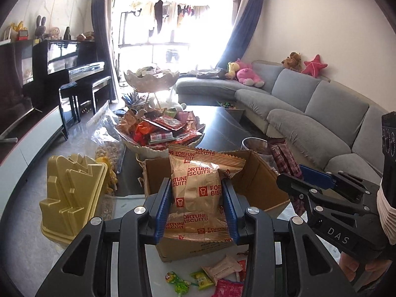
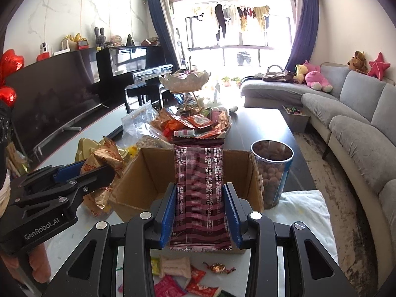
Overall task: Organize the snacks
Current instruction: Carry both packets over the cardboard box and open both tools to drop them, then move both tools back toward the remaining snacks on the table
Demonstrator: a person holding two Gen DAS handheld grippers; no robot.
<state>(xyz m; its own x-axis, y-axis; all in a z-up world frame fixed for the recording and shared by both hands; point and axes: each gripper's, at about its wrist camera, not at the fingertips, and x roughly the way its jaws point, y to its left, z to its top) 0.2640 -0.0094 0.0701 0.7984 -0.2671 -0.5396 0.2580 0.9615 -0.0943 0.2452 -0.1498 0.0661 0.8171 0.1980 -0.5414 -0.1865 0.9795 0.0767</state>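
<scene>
My left gripper (image 1: pixel 196 193) is shut on a golden Fortune Biscuits bag (image 1: pixel 195 185) and holds it above the open cardboard box (image 1: pixel 257 180). My right gripper (image 2: pixel 200 200) is shut on a long maroon striped snack pack (image 2: pixel 199 193), held upright over the same cardboard box (image 2: pixel 138 173). The right gripper also shows at the right of the left wrist view (image 1: pixel 294 185), and the left gripper with its golden bag shows at the left of the right wrist view (image 2: pixel 99 173). Loose small snacks (image 2: pixel 175 269) lie on the table in front of the box.
A white bowl heaped with snacks (image 1: pixel 163 133) stands behind the box. A gold lidded container (image 1: pixel 71 193) is at the left, a clear tub of brown snacks (image 2: pixel 272 173) at the right. A plastic bag of nuts (image 1: pixel 109 133) lies at the left. A grey sofa (image 1: pixel 309 113) runs along the right.
</scene>
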